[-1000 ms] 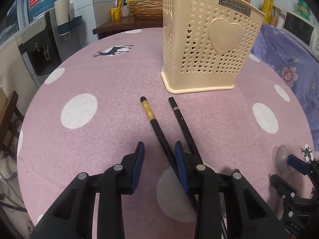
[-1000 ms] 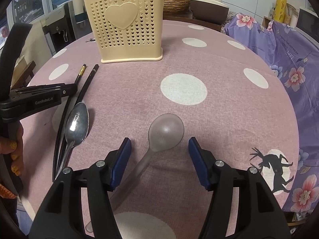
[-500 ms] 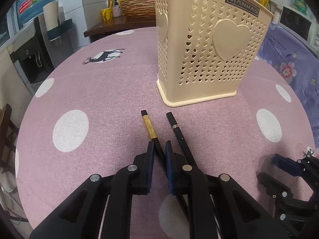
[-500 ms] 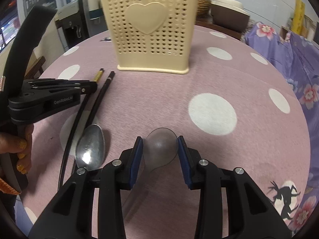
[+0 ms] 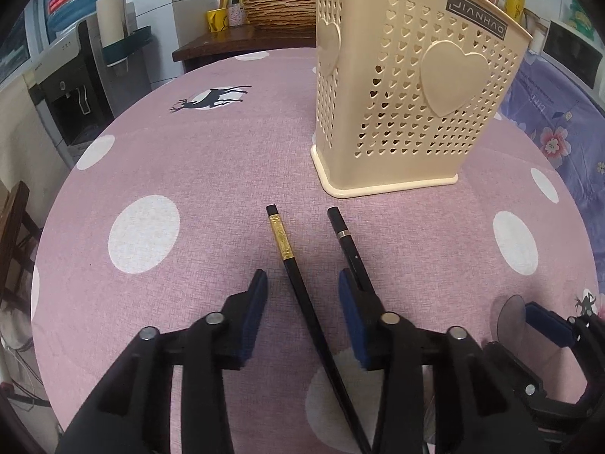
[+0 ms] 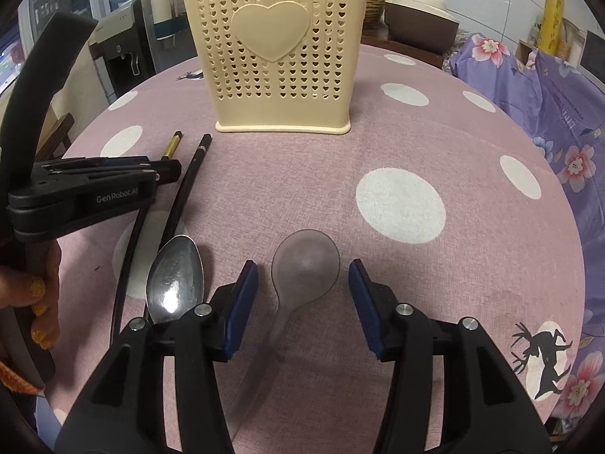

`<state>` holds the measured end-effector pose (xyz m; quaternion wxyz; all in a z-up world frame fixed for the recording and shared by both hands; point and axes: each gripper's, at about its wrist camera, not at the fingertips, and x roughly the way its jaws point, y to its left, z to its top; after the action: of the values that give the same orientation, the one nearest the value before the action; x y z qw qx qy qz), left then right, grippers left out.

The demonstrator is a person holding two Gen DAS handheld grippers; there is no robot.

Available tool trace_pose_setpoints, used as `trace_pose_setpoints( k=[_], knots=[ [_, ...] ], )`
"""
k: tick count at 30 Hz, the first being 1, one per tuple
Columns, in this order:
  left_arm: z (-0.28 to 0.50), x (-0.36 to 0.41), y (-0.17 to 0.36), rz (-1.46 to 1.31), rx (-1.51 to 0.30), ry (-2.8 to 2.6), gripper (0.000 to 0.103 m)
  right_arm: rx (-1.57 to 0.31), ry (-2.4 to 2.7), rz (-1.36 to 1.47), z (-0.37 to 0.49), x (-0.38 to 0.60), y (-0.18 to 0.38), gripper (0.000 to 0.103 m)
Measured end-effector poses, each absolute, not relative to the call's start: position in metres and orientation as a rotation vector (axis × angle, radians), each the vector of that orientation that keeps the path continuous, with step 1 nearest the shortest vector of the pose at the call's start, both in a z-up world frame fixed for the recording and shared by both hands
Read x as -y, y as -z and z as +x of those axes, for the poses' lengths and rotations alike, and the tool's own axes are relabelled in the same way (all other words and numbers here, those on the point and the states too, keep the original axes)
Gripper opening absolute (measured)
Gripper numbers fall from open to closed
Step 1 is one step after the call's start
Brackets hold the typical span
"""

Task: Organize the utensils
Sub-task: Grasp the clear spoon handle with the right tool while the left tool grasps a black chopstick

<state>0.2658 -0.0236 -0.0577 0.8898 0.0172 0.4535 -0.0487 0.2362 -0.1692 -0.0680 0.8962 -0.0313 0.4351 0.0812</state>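
- A round table under a pink cloth with white polka dots and black deer prints (image 5: pixel 196 159) fills both views; behind it stand a water dispenser (image 5: pixel 72 87), a dark wooden sideboard with a woven basket (image 5: pixel 280 5), and a purple floral fabric (image 6: pixel 548 113) on the right.
- Two black chopsticks lie on the cloth, long axes running away from the cameras, ends toward the holder: the gold-banded chopstick (image 5: pixel 281 240) and the silver-ringed chopstick (image 5: pixel 346 238).
- A shiny metal spoon (image 6: pixel 176 280) and a translucent grey plastic spoon (image 6: pixel 304 265) lie side by side, bowls toward the holder, handles toward the camera.
- The cream perforated plastic utensil holder with heart reliefs (image 5: pixel 408 106) stands upright beyond the chopsticks; some brownish handles show over its rim.
- The left gripper (image 5: pixel 302 283) is opening, straddling the gold-banded chopstick, pads clear of it.
- The right gripper (image 6: pixel 302 276) is opening around the plastic spoon's bowl, not touching it.
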Motion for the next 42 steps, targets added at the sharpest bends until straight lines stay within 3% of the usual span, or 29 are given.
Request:
trace_pose_setpoints(
  k=[2,4,7,23,42],
  knots=[
    [0.267,0.028,0.059,0.065,-0.933,0.087,0.04,-0.896,-0.171,-0.067,0.239,0.168,0.068,0.049],
    [0.268,0.029,0.058,0.07,-0.927,0.09,0.028,-0.89,-0.18,-0.073,0.242,0.167,0.068,0.04],
    [0.274,0.027,0.058,0.065,-0.93,0.08,0.012,-0.89,-0.191,-0.083,0.248,0.165,0.067,0.037],
    [0.274,0.012,0.051,-0.023,-0.913,0.105,0.008,-0.854,-0.26,-0.06,0.251,0.17,0.059,0.036],
    [0.215,-0.021,-0.064,-0.125,-0.611,0.162,0.008,-0.554,-0.316,0.017,0.212,0.206,-0.042,0.036]
  ],
)
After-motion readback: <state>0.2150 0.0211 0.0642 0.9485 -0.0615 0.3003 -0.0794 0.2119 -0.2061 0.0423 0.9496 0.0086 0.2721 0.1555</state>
